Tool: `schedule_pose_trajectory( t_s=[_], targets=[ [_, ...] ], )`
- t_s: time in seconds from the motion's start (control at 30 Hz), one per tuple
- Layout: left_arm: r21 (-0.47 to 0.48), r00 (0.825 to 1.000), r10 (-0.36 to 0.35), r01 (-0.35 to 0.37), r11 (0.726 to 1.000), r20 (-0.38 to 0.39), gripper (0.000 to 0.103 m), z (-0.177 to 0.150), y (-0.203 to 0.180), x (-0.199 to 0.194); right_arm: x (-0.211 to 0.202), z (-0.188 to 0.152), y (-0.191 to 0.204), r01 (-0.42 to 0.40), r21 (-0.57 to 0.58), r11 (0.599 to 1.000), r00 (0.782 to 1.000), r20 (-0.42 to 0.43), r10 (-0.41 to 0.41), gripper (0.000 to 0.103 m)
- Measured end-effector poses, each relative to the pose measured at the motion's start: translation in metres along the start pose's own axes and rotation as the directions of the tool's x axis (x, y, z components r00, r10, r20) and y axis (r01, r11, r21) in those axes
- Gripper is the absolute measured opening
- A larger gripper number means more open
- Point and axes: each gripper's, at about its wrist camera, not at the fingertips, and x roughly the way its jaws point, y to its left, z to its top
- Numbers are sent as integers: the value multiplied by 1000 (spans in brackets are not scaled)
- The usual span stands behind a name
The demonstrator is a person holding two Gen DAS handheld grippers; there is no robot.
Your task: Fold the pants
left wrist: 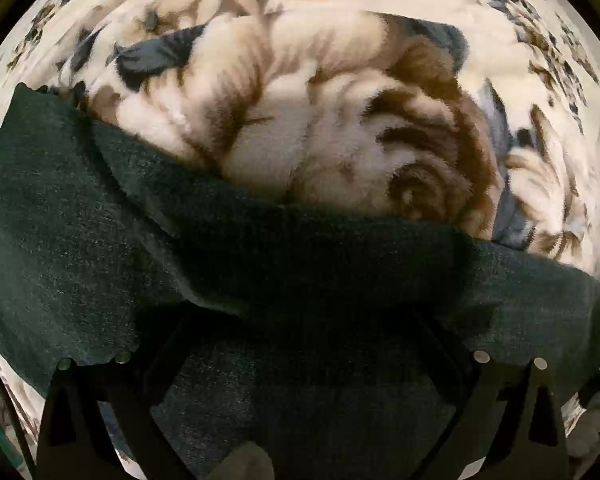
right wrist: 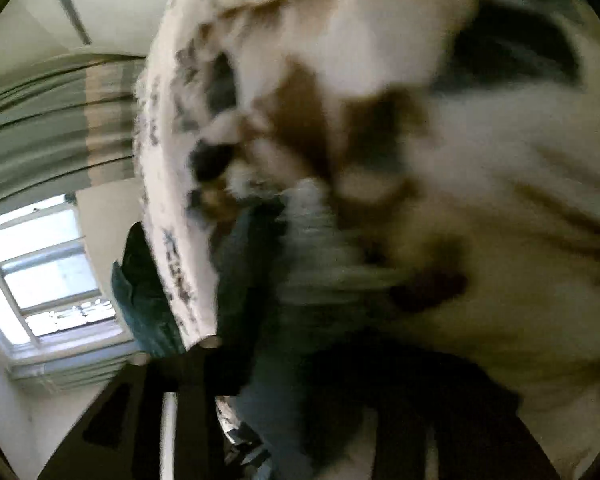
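The dark green pants (left wrist: 260,272) drape across the lower half of the left wrist view, over my left gripper (left wrist: 300,320). The cloth hides the fingertips, so I cannot tell how the jaws stand. The pants lie over a fluffy floral blanket (left wrist: 340,120). The right wrist view is tilted and blurred. My right gripper (right wrist: 292,360) shows as dark fingers (right wrist: 196,400) at the bottom, with dark pants fabric (right wrist: 244,280) between them. Its tips are blurred and its grip is unclear. The same blanket (right wrist: 480,160) fills the right of that view.
A window (right wrist: 40,272) and grey-green curtains (right wrist: 40,120) show at the left of the right wrist view. A dark teal cushion (right wrist: 144,300) sits at the blanket's edge. The blanket spreads in all directions around the pants.
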Motion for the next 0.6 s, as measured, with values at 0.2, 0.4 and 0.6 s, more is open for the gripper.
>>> schedule_pose_trajectory(
  t_s=[0.2, 0.4, 0.6],
  targets=[
    [2, 1000, 4, -4, 1000, 13, 103, -2, 0, -6, 19, 0, 19, 39, -89, 995, 999, -17, -41, 67],
    [8, 1000, 7, -7, 1000, 24, 103, -6, -7, -8, 22, -3, 35, 146, -128, 981, 989, 14, -146, 10],
    [64, 992, 76, -83, 994, 99, 103, -16, -17, -35, -1, -10, 57, 186, -136, 973, 978, 117, -171, 8]
  ],
)
